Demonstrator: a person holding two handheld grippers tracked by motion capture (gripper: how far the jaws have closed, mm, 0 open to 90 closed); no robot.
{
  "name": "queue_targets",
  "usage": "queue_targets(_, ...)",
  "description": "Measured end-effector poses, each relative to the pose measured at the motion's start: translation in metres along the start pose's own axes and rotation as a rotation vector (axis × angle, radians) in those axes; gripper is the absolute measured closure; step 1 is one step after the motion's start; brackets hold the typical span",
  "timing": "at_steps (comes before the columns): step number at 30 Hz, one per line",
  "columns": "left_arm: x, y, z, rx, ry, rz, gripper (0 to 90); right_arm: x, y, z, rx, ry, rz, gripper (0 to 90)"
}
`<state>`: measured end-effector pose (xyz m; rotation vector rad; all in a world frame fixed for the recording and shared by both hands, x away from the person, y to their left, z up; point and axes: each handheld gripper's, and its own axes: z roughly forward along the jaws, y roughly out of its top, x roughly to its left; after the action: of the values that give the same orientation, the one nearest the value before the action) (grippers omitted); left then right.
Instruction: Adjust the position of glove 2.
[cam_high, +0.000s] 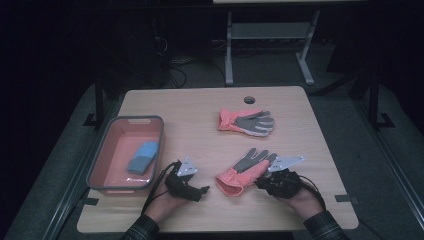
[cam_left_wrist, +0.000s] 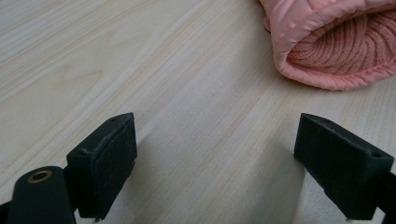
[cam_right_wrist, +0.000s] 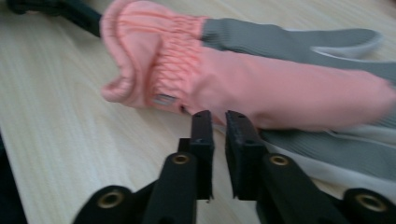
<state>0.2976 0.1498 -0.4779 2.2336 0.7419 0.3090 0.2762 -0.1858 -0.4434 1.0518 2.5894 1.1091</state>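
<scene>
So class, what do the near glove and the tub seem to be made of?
Near glove: probably smooth pink synthetic fabric with a ribbed knit lining at the cuff and a grey palm. Tub: likely moulded plastic, with a grey rim and matte pink inside.

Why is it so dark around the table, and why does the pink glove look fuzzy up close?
In the high view light falls on the table while the floor and room behind stay nearly black. In the right gripper view the near glove is soft and smeared, most at its right end. The left gripper view is bright and sharp on the wood grain, with shadows beside the left gripper.
</scene>
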Motion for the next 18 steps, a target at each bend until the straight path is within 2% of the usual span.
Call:
queue_targets(1,0.000,0.000,0.000,0.003,0.000,0.003,12.5,-0.006,-0.005,-0.004,-0.017,-0.040,0.005,61.4)
queue_targets(2,0.000,0.000,0.000,0.002,-0.002,0.004,12.5,-0.006,-0.005,-0.004,-0.017,-0.040,0.005,61.4)
queue_targets(3,0.001,0.000,0.000,0.002,-0.006,0.008,12.5,-0.014,-0.009,-0.005,-0.016,-0.072,0.016,50.8)
queue_targets(4,0.001,0.000,0.000,0.002,-0.006,0.008,12.6,-0.014,-0.009,-0.005,-0.016,-0.072,0.016,50.8)
queue_targets(5,0.001,0.000,0.000,0.002,-0.010,0.007,12.6,-0.022,-0.014,-0.003,-0.032,-0.100,0.018,43.2)
queue_targets(6,0.001,-0.001,-0.001,0.001,-0.011,0.008,12.6,-0.026,-0.017,-0.003,-0.035,-0.103,0.019,38.4)
queue_targets(9,0.001,-0.001,0.000,-0.006,-0.014,0.002,12.9,-0.033,-0.021,-0.002,-0.049,-0.127,0.026,34.0)
queue_targets(11,0.002,0.000,-0.001,-0.007,-0.014,0.005,17.2,-0.040,-0.027,-0.003,-0.047,-0.141,0.040,23.9)
queue_targets(12,0.002,0.001,-0.001,0.001,-0.010,0.014,17.2,-0.040,-0.027,-0.003,-0.047,-0.141,0.040,23.9)
queue_targets(13,0.002,0.003,-0.002,0.009,-0.009,0.013,22.5,-0.042,-0.031,-0.002,-0.048,-0.161,0.023,19.2)
queue_targets(15,0.002,0.006,-0.002,0.023,-0.003,0.010,29.9,-0.044,-0.036,-0.002,-0.028,-0.184,0.011,17.0)
queue_targets(17,0.002,0.010,-0.001,0.035,-0.010,0.003,36.9,-0.046,-0.041,-0.001,-0.029,-0.189,0.005,14.7)
queue_targets(18,0.002,0.013,-0.001,0.041,-0.019,-0.006,44.6,-0.048,-0.044,-0.001,-0.041,-0.172,0.020,14.2)
